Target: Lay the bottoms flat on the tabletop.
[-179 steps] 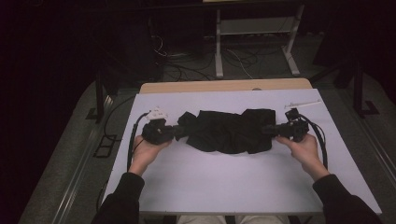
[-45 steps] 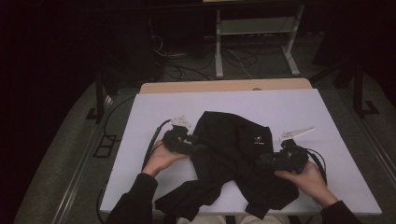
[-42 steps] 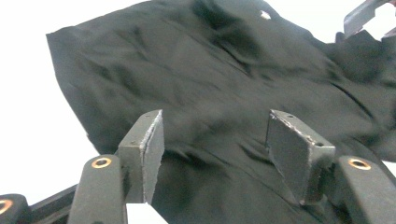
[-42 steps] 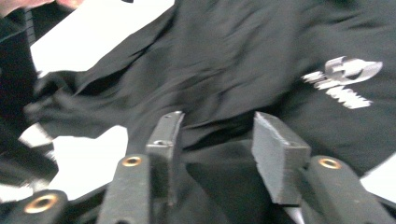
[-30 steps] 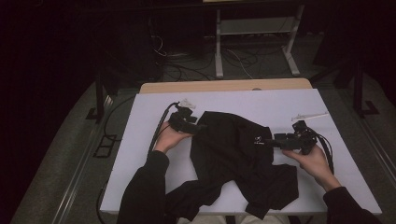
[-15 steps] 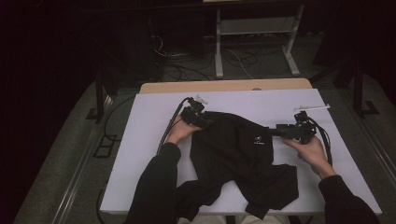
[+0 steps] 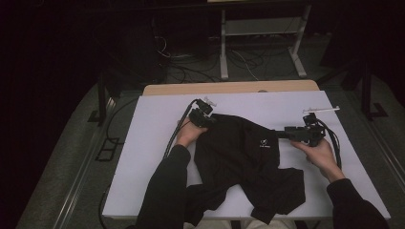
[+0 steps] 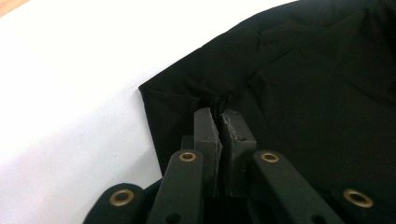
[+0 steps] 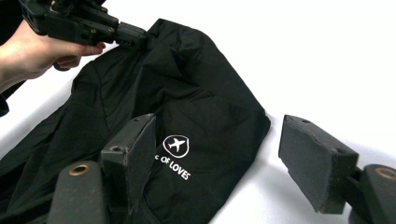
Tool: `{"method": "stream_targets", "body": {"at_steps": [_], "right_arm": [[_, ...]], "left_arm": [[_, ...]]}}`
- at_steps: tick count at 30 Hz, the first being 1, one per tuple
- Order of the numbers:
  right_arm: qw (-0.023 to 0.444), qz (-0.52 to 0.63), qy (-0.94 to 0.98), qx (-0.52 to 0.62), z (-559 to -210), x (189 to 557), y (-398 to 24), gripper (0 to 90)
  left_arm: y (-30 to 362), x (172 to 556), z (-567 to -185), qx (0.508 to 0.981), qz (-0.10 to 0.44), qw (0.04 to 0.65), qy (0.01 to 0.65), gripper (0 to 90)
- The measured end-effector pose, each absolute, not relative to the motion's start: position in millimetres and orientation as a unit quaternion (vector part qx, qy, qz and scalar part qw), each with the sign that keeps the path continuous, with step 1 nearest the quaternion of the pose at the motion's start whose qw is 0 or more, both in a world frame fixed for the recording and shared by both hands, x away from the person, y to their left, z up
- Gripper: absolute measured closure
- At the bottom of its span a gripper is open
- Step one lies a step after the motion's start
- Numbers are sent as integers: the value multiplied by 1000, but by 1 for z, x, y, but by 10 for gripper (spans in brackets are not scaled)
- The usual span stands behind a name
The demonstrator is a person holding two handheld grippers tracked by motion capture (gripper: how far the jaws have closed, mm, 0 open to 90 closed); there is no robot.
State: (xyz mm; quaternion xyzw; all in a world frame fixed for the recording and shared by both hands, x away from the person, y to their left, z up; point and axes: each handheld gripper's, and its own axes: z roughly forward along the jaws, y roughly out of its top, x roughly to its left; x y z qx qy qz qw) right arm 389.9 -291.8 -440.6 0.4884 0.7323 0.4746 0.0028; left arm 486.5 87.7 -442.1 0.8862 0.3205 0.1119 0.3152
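Note:
A black garment (image 7: 248, 157) with a white plane badge (image 9: 176, 145) lies crumpled on the white table (image 7: 153, 124), its lower part hanging over the front edge. My left gripper (image 7: 212, 119) is at its far left corner. Its jaws have just been closing, and in the left gripper view the left gripper (image 8: 220, 114) is shut on a fold of the cloth (image 8: 303, 70). My right gripper (image 7: 282, 134) is at the garment's right edge. Its jaws have just been opening, and the right gripper (image 9: 217, 128) stands wide over the cloth (image 9: 187, 84) without pressing it. The left gripper (image 9: 133, 35) pinches the far corner.
A wooden table edge (image 7: 229, 88) runs along the back of the white surface. Beyond it stand a metal frame (image 7: 260, 28) and loose cables (image 7: 186, 62) on the dark floor. Bare white surface lies left and right of the garment.
Both hands have moved toward the back of the table along the garment. The left gripper's jaws have closed on the cloth's far corner. The right gripper has let go and opened wider.

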Motion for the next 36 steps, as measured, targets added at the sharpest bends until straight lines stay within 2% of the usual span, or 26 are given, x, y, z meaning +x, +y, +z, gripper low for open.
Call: {"method": "stream_targets", "body": {"at_steps": [8,14,22,25,29,33,36], "right_arm": [[9,473,732,489,-438,393,-293,274],[11,471,727,499,-439,399,-295,288],[6,457,733,504,-446,411,-286,341],[9,447,738,505,-449,419,-281,383],[6,449,735,508,-453,430,-276,392],[1,439,742,506,-458,435,-272,391],[-15,450,739,500,-464,442,-267,393]], "left_arm": [[128,488,-429,831,82,383,395,858],[162,482,-437,789,67,416,446,858],[175,472,-447,772,54,444,451,857],[181,467,-449,752,34,478,453,857],[189,462,-453,731,15,511,452,858],[202,458,-450,716,1,526,459,858],[205,456,-453,727,-3,511,459,857]]}}
